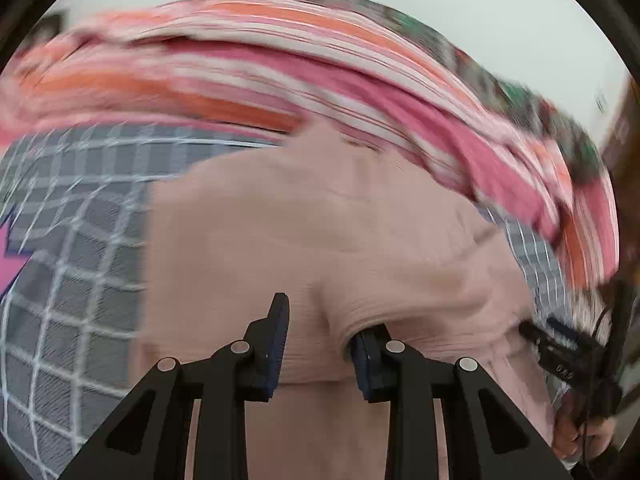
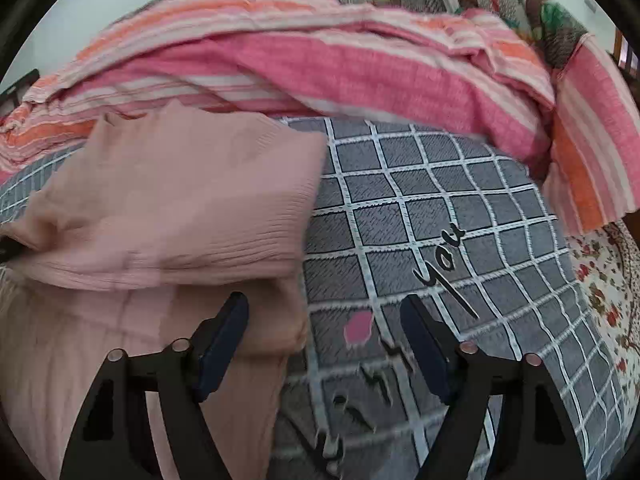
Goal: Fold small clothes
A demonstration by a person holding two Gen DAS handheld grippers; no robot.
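My left hand-held gripper (image 1: 320,340), low centre of the left wrist view, grasps a bunched ridge of the pale pink garment (image 1: 320,220), fabric squeezed between both pads. The garment lies on the grey checked bedspread (image 1: 80,240), a folded layer doubled over its lower part. My right hand-held gripper (image 2: 324,332) is released, jaws spread, nothing between them; its left finger (image 2: 224,340) sits over the garment's right edge, its right finger over bare bedspread. Striped pink-and-orange blanket (image 2: 360,64) heaped across the upper frame.
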